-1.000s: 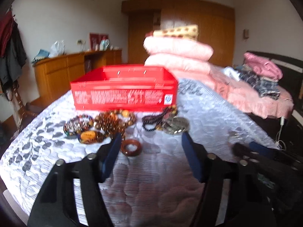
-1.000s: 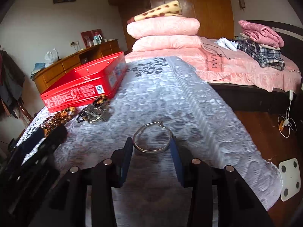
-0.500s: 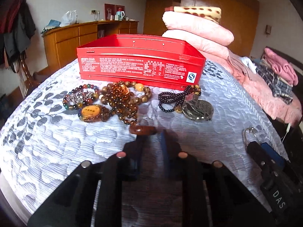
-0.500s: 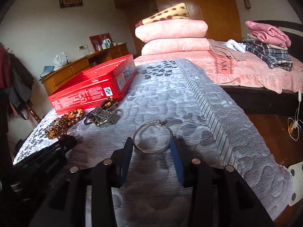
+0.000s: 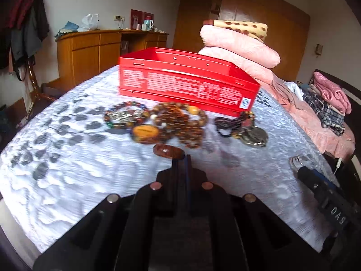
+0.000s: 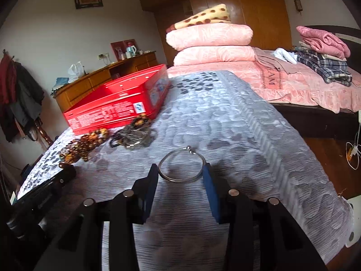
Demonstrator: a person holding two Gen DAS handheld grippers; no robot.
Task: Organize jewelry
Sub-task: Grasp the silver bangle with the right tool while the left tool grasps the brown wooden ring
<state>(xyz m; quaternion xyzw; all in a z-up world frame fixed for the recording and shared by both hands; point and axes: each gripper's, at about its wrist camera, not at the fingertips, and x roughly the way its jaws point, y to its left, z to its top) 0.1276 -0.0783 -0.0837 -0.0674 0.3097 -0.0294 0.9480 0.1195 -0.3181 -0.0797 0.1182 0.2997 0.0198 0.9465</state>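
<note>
My left gripper (image 5: pixel 180 158) is shut, and its tips pinch the near edge of a brown wooden ring (image 5: pixel 167 150) that tilts just above the bedcover. Behind it lie amber bead bracelets (image 5: pixel 180 122), a multicolour bead bracelet (image 5: pixel 126 117) and a dark bead string with a metal pendant (image 5: pixel 252 135). An open red tin (image 5: pixel 187 85) stands behind these. My right gripper (image 6: pixel 181 176) is shut on a silver bangle (image 6: pixel 178 181), its blue pads pressing both sides. The left gripper's tip (image 6: pixel 67 171) shows at the left of the right wrist view.
The grey patterned bedcover (image 6: pixel 237 124) drops off at its right edge to a wooden floor. Stacked pink pillows (image 6: pixel 209 43) and folded clothes (image 6: pixel 322 52) lie on the bed beyond. A wooden sideboard (image 5: pixel 90 52) stands at the back left.
The left gripper's jaws went from wide apart to shut on the brown ring while it moved in toward the jewelry. The right gripper kept still with the bangle.
</note>
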